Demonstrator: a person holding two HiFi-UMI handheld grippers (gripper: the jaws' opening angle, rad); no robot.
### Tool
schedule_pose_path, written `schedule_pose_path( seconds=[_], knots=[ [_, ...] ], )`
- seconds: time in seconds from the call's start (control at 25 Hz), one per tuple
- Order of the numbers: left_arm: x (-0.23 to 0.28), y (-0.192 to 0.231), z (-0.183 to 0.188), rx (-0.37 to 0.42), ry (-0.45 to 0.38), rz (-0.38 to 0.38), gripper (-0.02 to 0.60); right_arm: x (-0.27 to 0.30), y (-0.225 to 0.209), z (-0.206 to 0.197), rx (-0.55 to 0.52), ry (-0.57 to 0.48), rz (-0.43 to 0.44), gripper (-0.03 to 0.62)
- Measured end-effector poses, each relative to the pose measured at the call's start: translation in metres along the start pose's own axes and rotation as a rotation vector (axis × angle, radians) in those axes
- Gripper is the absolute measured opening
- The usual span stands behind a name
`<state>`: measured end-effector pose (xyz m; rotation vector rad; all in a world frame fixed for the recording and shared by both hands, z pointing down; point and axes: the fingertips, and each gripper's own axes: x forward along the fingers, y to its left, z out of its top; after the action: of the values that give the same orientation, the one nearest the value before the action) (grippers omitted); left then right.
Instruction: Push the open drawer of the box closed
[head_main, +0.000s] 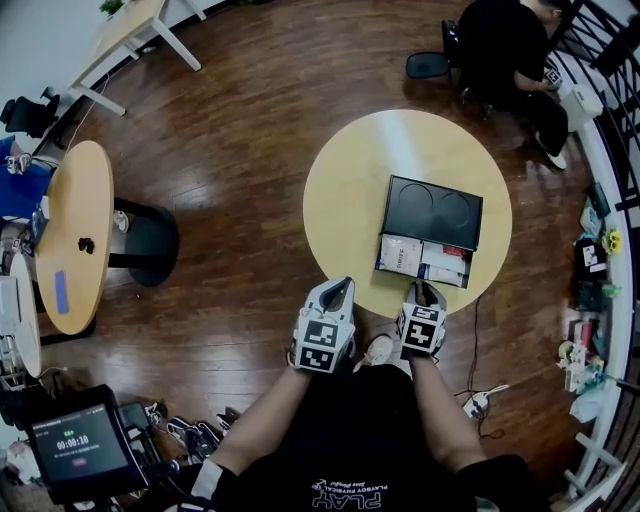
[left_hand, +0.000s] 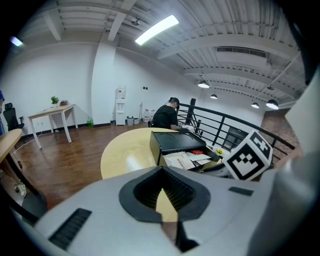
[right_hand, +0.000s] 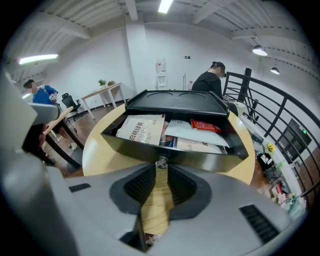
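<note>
From above, the black box (head_main: 435, 205) sits on the round table (head_main: 350, 180) with its drawer (head_main: 425, 262) pulled out toward me, papers (head_main: 402, 254) lying inside. My right gripper (head_main: 425, 291) points at the drawer's front. Only its own view shows the small knob (right_hand: 161, 162) there, right at my tips, with the jaws a narrow slit apart and just tabletop seen through the gap. My left gripper (head_main: 341, 285) hangs at the table's near edge, beside the drawer — its own view shows the jaws closed tip to tip, empty, with the box off to the right
</note>
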<state>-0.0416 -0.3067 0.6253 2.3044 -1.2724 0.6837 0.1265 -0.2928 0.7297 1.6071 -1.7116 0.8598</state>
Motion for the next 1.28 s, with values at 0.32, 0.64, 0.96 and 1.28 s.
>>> schedule_pose_path(
  seconds=[0.32, 0.64, 0.96, 1.28],
  knots=[
    [-0.001, 0.001, -0.003, -0.007, 0.007, 0.005, -0.005, 0.007, -0.001, 0.008, 0.0, -0.002, 0.008, 0.075],
    [-0.001, 0.001, -0.002, -0.015, 0.007, 0.009, -0.003, 0.015, -0.01, 0.03, 0.012, -0.024, 0.011, 0.075],
    [-0.001, 0.0, -0.003, -0.015, 0.007, 0.005, -0.005, 0.025, -0.015, 0.042, 0.007, -0.036, -0.011, 0.077],
    [-0.003, 0.001, -0.003, -0.025, 0.007, 0.009, -0.004, 0.033, -0.021, 0.057, -0.001, -0.062, -0.019, 0.077]
  ],
)
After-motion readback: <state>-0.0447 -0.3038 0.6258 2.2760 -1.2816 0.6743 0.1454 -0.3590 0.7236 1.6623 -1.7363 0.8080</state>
